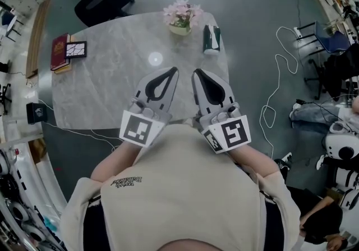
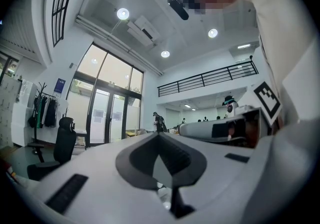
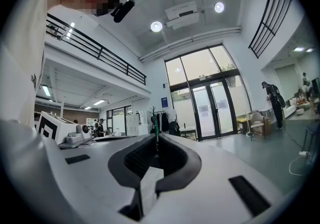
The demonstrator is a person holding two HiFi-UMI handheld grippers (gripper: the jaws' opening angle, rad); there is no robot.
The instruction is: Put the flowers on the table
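At the table's (image 1: 101, 87) far edge: flowers (image 1: 181, 16) in their pot, upright, a bottle (image 1: 211, 39) just beside. Left gripper (image 1: 173, 69) and right gripper (image 1: 196, 72) held side by side at the chest, jaws closed, both empty.

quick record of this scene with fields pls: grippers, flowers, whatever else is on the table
table: pale marble-look top
left gripper: shut, empty, over the near edge
right gripper: shut, empty, beside the left one
flowers: pink, potted, upright at the far edge
bottle: dark, just right of the flowers
red book: at the left edge
patterned card: against the book's right side
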